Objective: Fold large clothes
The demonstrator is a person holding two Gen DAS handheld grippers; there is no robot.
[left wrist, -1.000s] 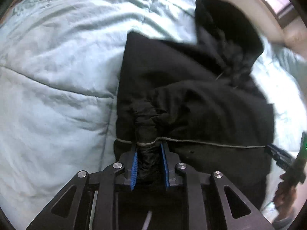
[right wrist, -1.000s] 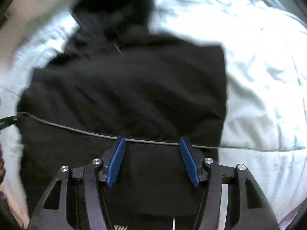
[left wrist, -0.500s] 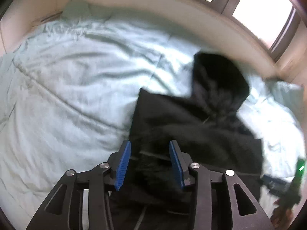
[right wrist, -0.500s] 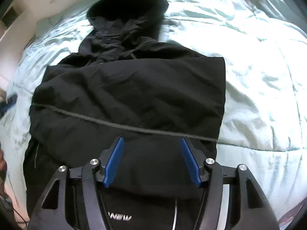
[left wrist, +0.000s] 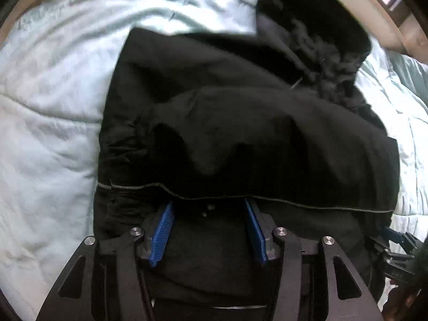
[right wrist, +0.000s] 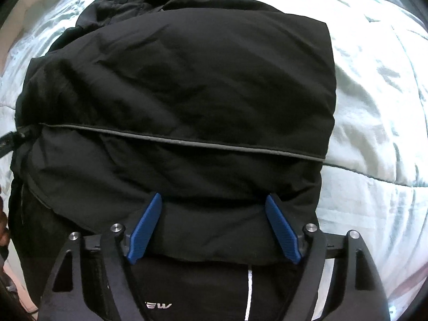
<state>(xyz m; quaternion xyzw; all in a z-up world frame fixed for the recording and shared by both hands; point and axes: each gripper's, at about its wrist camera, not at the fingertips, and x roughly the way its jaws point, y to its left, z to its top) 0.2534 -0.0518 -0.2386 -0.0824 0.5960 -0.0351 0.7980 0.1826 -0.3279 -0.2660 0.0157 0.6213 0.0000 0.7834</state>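
Observation:
A black hooded jacket (left wrist: 240,123) lies folded on the bed, its hood (left wrist: 315,26) at the far end. A grey piped hem (right wrist: 187,141) runs across the top layer. My left gripper (left wrist: 208,202) hovers at the jacket's near edge. Its jaws are opening, and dark fabric lies between the blue pads (left wrist: 163,232) without being pinched. My right gripper (right wrist: 214,195) stands over the near edge further right. Its jaws are also opening, and wide. Jacket cloth lies under and between its pads (right wrist: 283,230), which do not press on it. The right gripper (left wrist: 396,240) also shows in the left wrist view.
A pale mint quilt (left wrist: 48,112) covers the bed around the jacket (right wrist: 379,107). A beige ledge (left wrist: 385,18) and a window corner lie beyond the hood. A person's hand (left wrist: 401,299) is at the lower right. Dark clothing with white lettering (right wrist: 157,306) sits below the right gripper.
The left gripper let go of the bunched black fabric it pinched and its jaws spread. It swung up and came back down. The right jaws widened and moved closer to the jacket.

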